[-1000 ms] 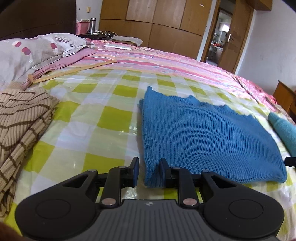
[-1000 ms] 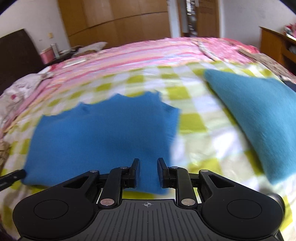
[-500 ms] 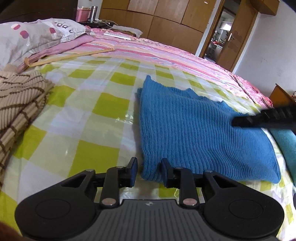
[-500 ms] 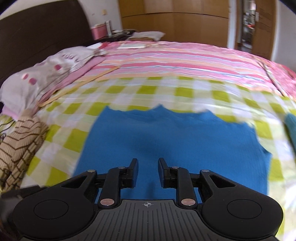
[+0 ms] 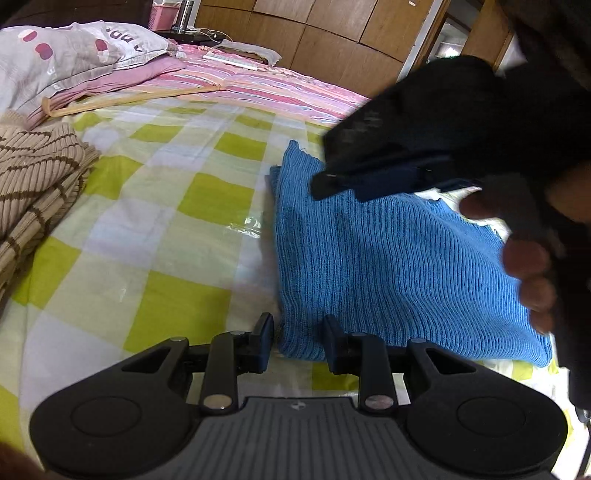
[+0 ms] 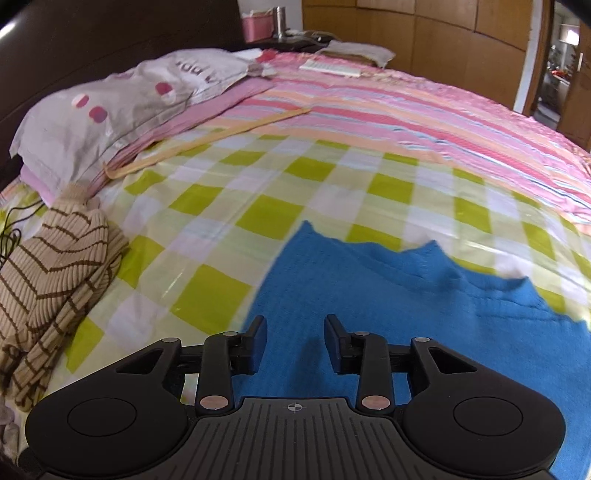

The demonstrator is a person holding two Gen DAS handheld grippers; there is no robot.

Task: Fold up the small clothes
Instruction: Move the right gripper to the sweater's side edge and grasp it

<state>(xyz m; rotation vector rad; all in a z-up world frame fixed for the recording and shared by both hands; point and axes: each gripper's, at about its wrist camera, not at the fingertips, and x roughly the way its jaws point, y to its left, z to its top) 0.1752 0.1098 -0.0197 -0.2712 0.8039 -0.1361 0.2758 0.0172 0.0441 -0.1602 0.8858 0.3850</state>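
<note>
One blue sweater (image 5: 388, 266) is laid flat, folded, on the green-and-white checked sheet (image 5: 177, 236) of the bed. Its near left corner is seen between the fingers of the left tongs (image 5: 297, 341), which are set narrowly apart; whether the pads touch the knit cannot be told. The right tongs (image 6: 295, 341) are held above the sweater's left part, their jaws just opened a little further, with nothing gripped between them. In the left view these right tongs (image 5: 332, 182) are blurred and cover the sweater's far edge, and the hand (image 5: 524, 258) holding them hides its right side. A brown-striped beige knit (image 6: 51, 291) is heaped at the bed's left edge, well apart from the sweater. Beyond it a grey pillow (image 6: 122, 107) with pink dots is lying on a pink one, and a wooden hanger (image 5: 129, 99) is lying beside them. A pink striped cover (image 6: 424, 122) is spread over the far half of the bed. Wardrobe doors (image 5: 332, 33) are cut off at the top.
</note>
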